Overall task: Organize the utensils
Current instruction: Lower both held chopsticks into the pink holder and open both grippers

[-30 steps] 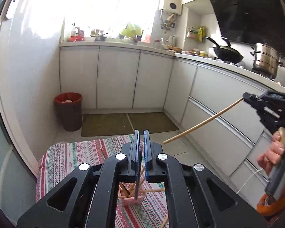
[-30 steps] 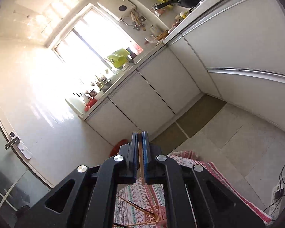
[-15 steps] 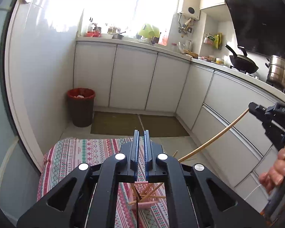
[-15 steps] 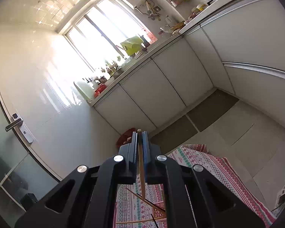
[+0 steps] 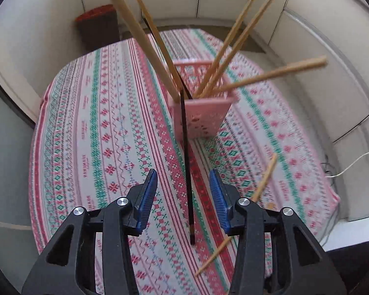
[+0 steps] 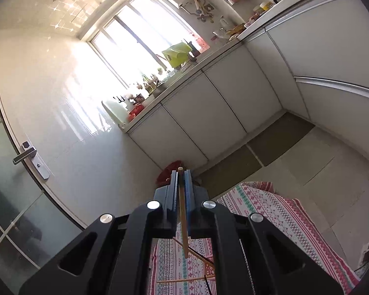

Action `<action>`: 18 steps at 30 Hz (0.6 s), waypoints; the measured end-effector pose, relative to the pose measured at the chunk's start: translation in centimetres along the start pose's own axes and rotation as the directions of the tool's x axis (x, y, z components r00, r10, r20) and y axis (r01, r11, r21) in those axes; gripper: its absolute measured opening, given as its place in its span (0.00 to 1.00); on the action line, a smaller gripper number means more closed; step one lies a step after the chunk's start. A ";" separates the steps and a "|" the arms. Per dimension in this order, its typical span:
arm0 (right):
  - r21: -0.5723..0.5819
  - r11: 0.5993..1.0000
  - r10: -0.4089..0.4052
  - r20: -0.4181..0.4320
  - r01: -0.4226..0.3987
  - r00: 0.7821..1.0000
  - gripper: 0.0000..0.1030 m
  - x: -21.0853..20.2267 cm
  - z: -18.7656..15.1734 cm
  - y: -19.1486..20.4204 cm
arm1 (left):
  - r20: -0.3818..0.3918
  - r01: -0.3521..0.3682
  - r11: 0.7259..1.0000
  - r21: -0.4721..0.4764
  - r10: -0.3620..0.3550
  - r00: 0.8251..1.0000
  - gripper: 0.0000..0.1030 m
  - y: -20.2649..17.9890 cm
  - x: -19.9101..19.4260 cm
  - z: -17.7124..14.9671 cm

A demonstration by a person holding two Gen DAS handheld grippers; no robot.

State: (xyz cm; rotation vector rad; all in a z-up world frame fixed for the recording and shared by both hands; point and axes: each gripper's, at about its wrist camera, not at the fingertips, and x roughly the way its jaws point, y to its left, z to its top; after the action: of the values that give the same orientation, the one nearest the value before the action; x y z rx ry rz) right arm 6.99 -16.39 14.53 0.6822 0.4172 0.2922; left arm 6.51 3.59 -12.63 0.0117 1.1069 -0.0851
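Note:
In the left wrist view a pink perforated holder stands on the striped tablecloth with several wooden chopsticks leaning out of it. My left gripper is open above the cloth. A black chopstick runs between its fingers, from the holder's front down toward me. A wooden chopstick lies on the cloth by the right finger. My right gripper is shut on a wooden chopstick, held high and pointing at the kitchen wall.
A red bin stands on the floor beyond the table. White cabinets line the far wall and the right side. A glass door with a handle is at the left. White cables lie on the floor at the right.
My left gripper has tipped down toward the table, come close to the holder and opened; the black chopstick now lies free between its fingers. The right gripper still holds its chopstick.

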 end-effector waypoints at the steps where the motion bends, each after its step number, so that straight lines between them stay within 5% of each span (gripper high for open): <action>1: 0.001 1.000 0.000 0.000 0.000 1.000 0.05 0.0 0.0 -0.1 | 0.001 -0.019 1.000 0.008 0.019 1.000 0.41 -0.5 0.9 0.0; 7: -0.001 1.000 -0.006 -0.011 0.006 1.000 0.05 0.1 0.1 -0.5 | 0.053 -0.101 0.994 -0.031 0.102 0.993 0.42 -0.3 2.7 3.0; 8: -0.002 1.000 -0.007 -0.015 0.007 1.000 0.05 0.2 0.1 -0.6 | 0.065 -0.098 0.995 -0.028 0.100 0.993 0.36 -0.3 3.0 3.3; 9: -0.002 1.000 -0.008 -0.018 0.008 1.000 0.05 0.2 0.0 -0.6 | 0.074 -0.101 0.995 -0.022 0.102 0.992 0.10 -0.3 3.2 3.6; 11: 0.001 1.000 -0.005 -0.020 0.005 1.000 0.05 0.2 0.0 -0.6 | 0.093 -0.085 0.996 -0.008 0.086 0.992 0.04 -0.5 2.7 3.3; 15: 0.007 1.000 0.009 -0.014 -0.008 1.000 0.05 -0.2 0.1 -0.5 | 0.165 -0.028 0.999 0.016 0.025 0.986 0.04 -1.3 -2.0 1.8; 18: 0.013 1.000 0.016 -0.003 -0.016 1.000 0.05 -0.7 0.4 -0.6 | 0.278 0.023 0.999 0.036 -0.032 0.960 0.04 -1.5 -7.5 1.8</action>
State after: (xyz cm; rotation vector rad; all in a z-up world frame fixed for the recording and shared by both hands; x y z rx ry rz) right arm 6.63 -17.34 14.66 0.6981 0.4169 0.3059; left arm 4.64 2.45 -5.10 0.0125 0.8233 -0.1256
